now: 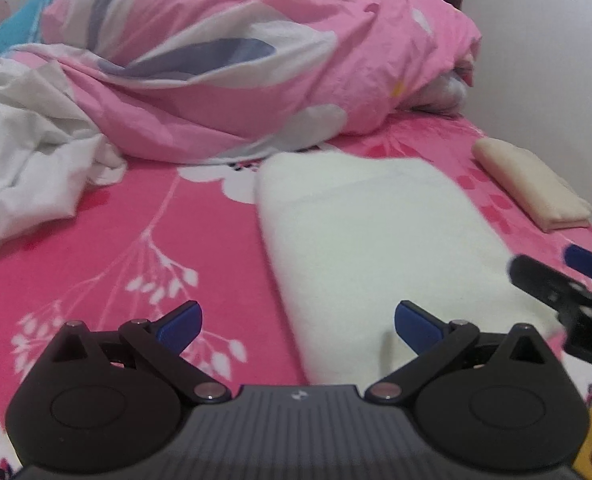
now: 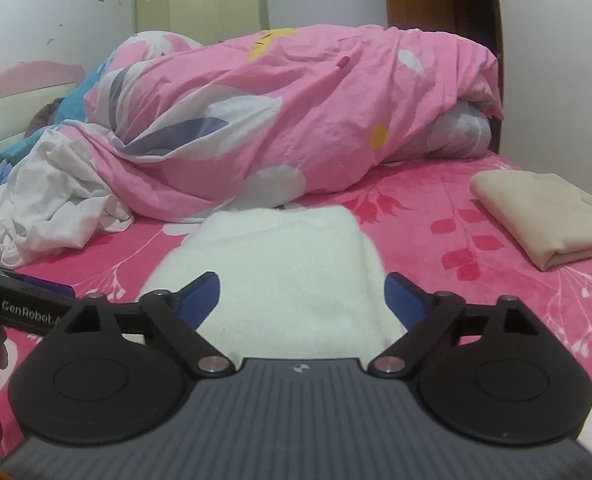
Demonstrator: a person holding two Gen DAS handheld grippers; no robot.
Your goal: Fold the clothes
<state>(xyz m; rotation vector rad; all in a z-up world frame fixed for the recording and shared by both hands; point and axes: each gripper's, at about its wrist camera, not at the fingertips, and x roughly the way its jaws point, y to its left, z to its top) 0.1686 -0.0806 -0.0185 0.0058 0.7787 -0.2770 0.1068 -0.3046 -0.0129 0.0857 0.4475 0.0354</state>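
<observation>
Pink bed sheet (image 2: 435, 216) under folded white garment (image 2: 280, 264)

The bed sheet (image 2: 435, 216) is strong pink, printed with white branches and darker red-pink leaves. On it, the folded white garment (image 2: 280, 264) is plain cream-white, without pattern. To the right of this garment lies a folded cloth (image 2: 543, 216) in plain beige. Behind the garment, the quilt (image 2: 276, 120) is lighter pink with big white and grey-violet petals and some yellow spots. To the left of the garment, a crumpled cloth (image 2: 52, 204) is plain white. Both grippers have black arms with blue fingertips (image 1: 180, 322), and a grey ribbed body.
</observation>
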